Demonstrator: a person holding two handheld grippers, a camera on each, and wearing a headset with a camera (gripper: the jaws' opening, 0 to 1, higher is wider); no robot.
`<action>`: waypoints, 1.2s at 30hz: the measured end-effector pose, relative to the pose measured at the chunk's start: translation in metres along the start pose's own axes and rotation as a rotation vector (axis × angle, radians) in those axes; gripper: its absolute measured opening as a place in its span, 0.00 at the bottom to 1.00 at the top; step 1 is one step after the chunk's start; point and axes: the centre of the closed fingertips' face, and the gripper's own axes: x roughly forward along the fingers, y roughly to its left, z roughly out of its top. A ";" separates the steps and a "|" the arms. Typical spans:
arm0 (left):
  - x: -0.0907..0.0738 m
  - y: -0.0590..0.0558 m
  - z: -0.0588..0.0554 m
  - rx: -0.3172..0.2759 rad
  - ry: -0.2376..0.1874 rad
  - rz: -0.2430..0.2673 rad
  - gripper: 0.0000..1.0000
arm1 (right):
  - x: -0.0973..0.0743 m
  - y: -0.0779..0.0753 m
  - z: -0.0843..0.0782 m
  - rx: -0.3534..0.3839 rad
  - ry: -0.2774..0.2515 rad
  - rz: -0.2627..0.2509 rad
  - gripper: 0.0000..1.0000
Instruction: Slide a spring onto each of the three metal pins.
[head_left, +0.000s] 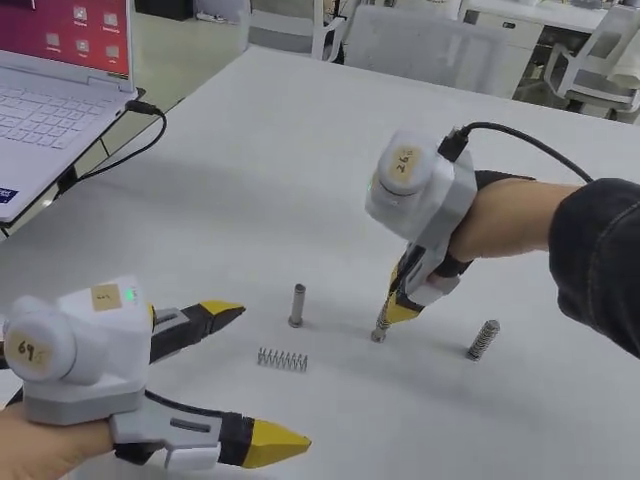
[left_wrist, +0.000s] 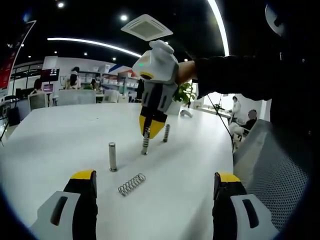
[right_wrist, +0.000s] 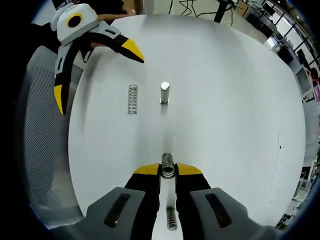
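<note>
Spring (head_left: 381, 327) upright, axis vertical, on pin, pinched between right gripper (head_left: 396, 312) jaws. Loose spring (head_left: 282, 359) flat on table (head_left: 300, 150) at its 9 o'clock, axis left-right. Bare pin (head_left: 297, 305) upright at 10. Left gripper (head_left: 272, 375) spread wide, at 8.

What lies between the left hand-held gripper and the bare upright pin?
A loose spring, lying flat on the table, short of the bare pin. The left gripper view shows it just ahead of the open left hand-held gripper.

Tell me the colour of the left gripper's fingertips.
The left gripper has yellow fingertips, seen best in the head view.
</note>
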 end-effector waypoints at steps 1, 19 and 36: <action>0.000 0.000 0.000 -0.001 0.000 0.000 0.95 | 0.002 0.000 -0.001 0.006 0.004 0.003 0.09; -0.002 0.002 0.000 -0.003 0.005 0.003 0.95 | 0.018 -0.006 -0.004 0.032 0.007 0.012 0.09; -0.001 0.000 0.001 -0.006 0.001 0.001 0.95 | 0.013 -0.009 -0.013 0.068 -0.023 0.006 0.21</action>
